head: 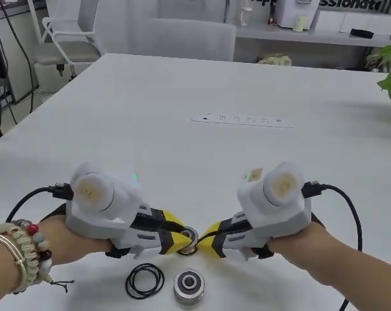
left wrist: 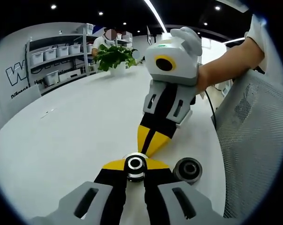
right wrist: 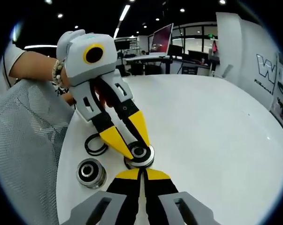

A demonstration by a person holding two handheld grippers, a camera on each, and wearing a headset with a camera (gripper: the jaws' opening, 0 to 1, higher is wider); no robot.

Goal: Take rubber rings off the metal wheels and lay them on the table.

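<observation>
white table (head: 182, 97) runs back toward a chair (head: 65, 32) at its far corner. near the table's front edge a metal wheel (right wrist: 141, 154) sits on the surface, and everything else lies close to it. left gripper (head: 176, 237) has its yellow jaws closed on this wheel, one on each side. right gripper (right wrist: 141, 174) faces it, jaws pressed together, tips at the wheel's rim; whether they pinch a ring i cannot tell. just in front of the wheel, toward the person, lie loose black rubber rings (head: 144, 280), with a second metal wheel (head: 189, 286) beside them.
</observation>
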